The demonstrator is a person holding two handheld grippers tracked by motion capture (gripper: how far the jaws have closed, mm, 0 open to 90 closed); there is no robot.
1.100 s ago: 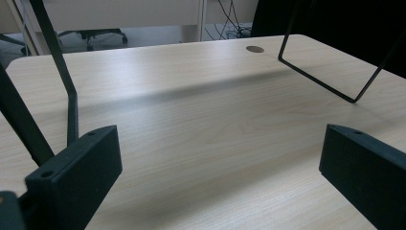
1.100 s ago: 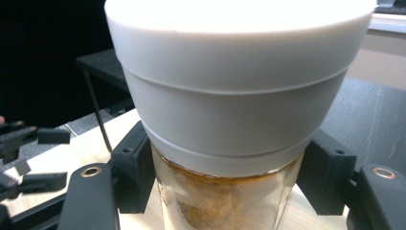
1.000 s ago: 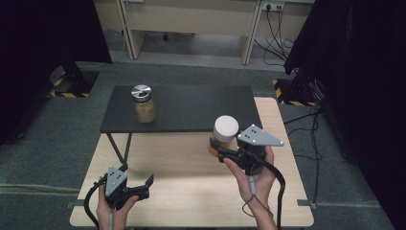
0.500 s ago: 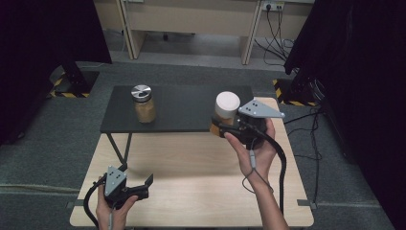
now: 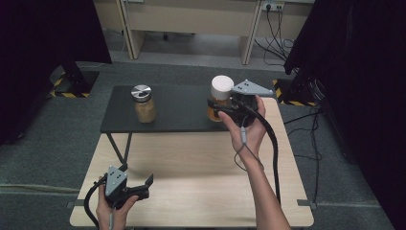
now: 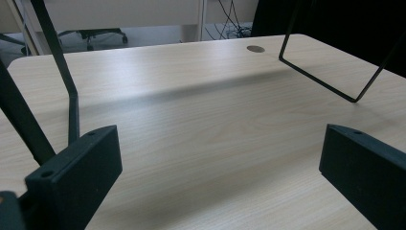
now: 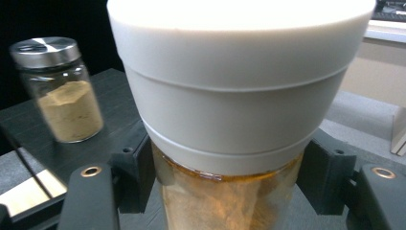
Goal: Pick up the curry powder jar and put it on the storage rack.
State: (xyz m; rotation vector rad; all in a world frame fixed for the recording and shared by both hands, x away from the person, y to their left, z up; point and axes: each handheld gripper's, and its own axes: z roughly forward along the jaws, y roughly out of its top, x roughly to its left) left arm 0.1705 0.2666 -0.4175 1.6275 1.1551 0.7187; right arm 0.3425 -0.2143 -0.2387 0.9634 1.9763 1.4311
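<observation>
now right tool (image 5: 216,109) grips white-capped jar (image 5: 220,98).

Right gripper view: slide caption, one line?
Right gripper clamps a white-capped jar above the black shelf, beside a steel-lidded spice jar.

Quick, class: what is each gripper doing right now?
Left gripper: open, holding nothing.
Right gripper: closed on the white-lidded jar.

Blk left gripper (image 5: 125,188) w/ grey plate, blk right gripper (image 5: 229,109), trailing blk cables, bare forearms
</observation>
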